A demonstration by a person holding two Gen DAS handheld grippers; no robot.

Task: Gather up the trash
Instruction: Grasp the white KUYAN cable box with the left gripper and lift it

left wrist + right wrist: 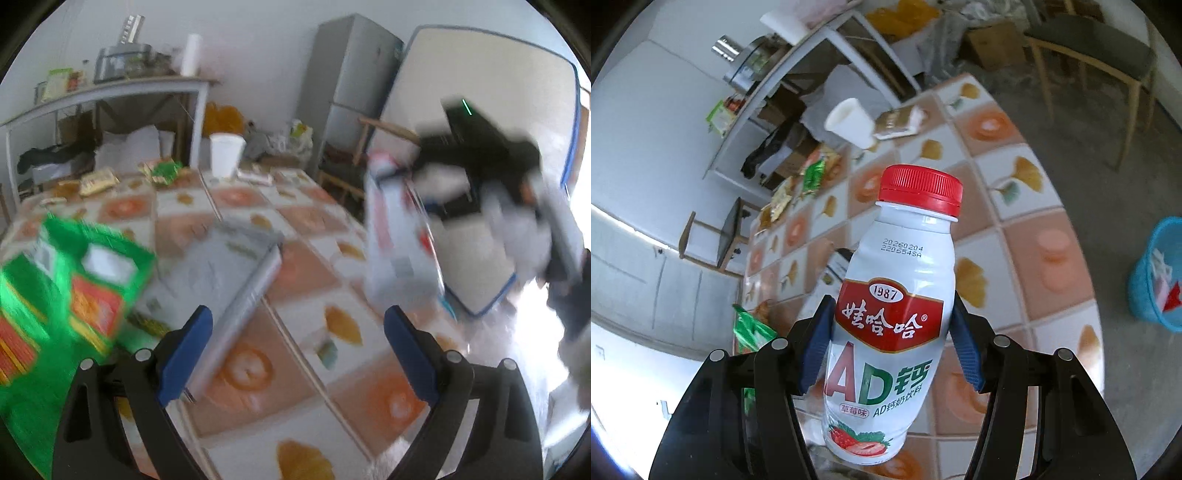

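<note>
Right tongs (pixel 890 347) clamp the strawberry milk-drink bottle (pixel 897 314) by its label, cap up, above the bench (pixel 1015 206) edge nearest the blue bin (pixel 1156 273), presumably its destination, while left tongs (pixel 295 350) gape empty.

black grippers (pixel 890 350), blue pads (pixel 186 354)

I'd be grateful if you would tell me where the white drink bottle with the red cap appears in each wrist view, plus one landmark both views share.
Left wrist view: the white drink bottle is right of centre, blurred, gripped by the right gripper above the table's edge.
Right wrist view: the bottle fills the centre, clamped between the blue pads, red cap uppermost.
Shared landmark: the white paper cup at the table's far end.
</note>
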